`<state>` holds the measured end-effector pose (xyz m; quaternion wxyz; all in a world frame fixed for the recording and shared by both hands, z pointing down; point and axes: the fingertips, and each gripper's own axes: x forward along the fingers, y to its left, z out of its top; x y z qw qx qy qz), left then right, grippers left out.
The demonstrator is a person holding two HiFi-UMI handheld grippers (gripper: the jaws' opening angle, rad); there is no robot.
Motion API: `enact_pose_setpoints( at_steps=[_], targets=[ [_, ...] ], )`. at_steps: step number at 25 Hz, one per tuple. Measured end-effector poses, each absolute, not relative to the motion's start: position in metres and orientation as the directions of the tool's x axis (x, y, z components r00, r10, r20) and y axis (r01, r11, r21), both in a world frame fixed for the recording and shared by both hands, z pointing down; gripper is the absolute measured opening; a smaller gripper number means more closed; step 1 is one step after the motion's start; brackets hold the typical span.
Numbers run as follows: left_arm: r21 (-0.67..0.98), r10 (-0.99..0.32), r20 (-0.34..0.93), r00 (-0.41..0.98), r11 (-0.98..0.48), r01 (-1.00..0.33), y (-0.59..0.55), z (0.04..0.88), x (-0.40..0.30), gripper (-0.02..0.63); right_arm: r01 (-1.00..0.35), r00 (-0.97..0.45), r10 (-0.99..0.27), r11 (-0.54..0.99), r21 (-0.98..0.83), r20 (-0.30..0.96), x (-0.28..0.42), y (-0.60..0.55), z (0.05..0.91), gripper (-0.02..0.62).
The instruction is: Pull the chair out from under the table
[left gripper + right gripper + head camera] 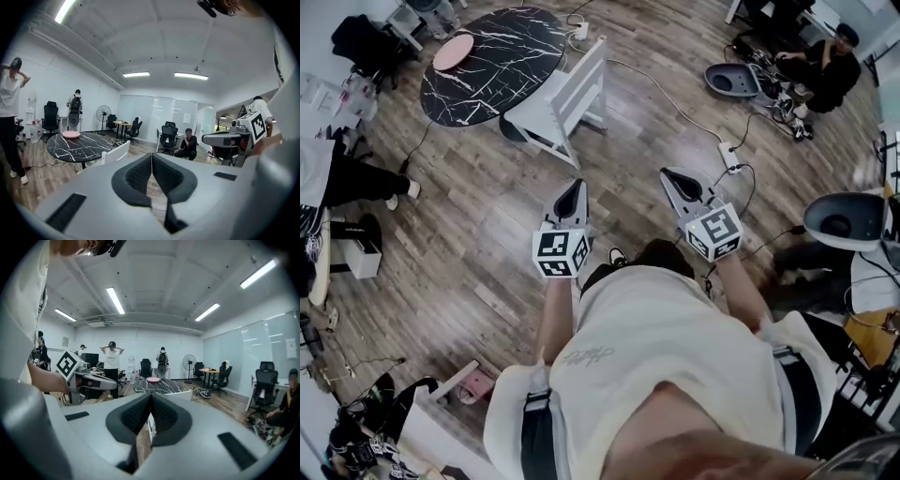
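Two grippers, one in each of our hands, both with jaws closed and nothing held.

Head view. Our left gripper (573, 187) and right gripper (672, 174) are side by side above the wood-plank floor (469, 234), both aimed toward the white chair (572, 94). The chair is well apart from both of them. It is drawn up against the near edge of the round black marble table (492, 56), backrest on the side facing us. One pink dish (453, 50) lies on the table's far part.

Left gripper view. We see the left gripper (151, 157) with its dark pads (138, 176) pressed together and nothing between them. Beyond, left of centre, is the table (79, 146), with the dish (71, 134) on it and the chair (115, 152) just beside it. The right gripper (229, 138) shows at the right. One person (188, 145) crouches on the floor far back.

Right gripper view. We see the right gripper (151, 399) likewise closed and empty. Straight ahead is the table (161, 386) with the dish (153, 379), and the chair (184, 395) is nearer to us. The left gripper (93, 380) shows at the left.
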<state>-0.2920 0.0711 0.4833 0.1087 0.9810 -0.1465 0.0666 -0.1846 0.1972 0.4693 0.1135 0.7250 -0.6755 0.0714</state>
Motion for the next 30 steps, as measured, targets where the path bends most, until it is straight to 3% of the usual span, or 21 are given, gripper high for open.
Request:
enact_pose_setpoints(
  at_steps=[5, 7, 8, 9, 19, 30],
  targets=[
    [0.170, -0.254, 0.162, 0.954, -0.945, -0.281, 0.074, 0.488, -0.281, 0.021, -0.995, 0.096, -0.960, -0.089, 0.039, 0.264, -0.178, 0.205, 0.476, 0.005],
    [0.179, -0.239, 0.161, 0.958, -0.947, -0.266, 0.075, 0.489, -0.276, 0.054, -0.994, 0.111, -0.959, -0.108, 0.027, 0.259, -0.172, 0.208, 0.476, 0.109],
    [0.186, -0.229, 0.161, 0.960, -0.948, -0.258, 0.076, 0.490, -0.273, 0.121, -0.993, 0.118, -0.959, -0.115, 0.026, 0.258, -0.169, 0.210, 0.476, 0.139],
    [0.192, -0.222, 0.160, 0.962, -0.949, -0.251, 0.077, 0.490, -0.270, 0.161, -0.992, 0.126, -0.958, -0.123, 0.029, 0.258, -0.166, 0.212, 0.476, 0.140],
    [0.194, -0.192, 0.219, 0.957, -0.952, -0.236, 0.069, 0.506, -0.220, 0.161, -0.988, 0.139, -0.941, -0.153, -0.020, 0.310, -0.121, 0.214, 0.503, 0.140],
    [0.109, -0.154, 0.275, 0.949, -0.976, -0.190, 0.037, 0.490, -0.107, 0.161, -0.995, 0.101, -0.965, -0.102, 0.007, 0.241, -0.013, 0.148, 0.498, 0.140]
  ],
)
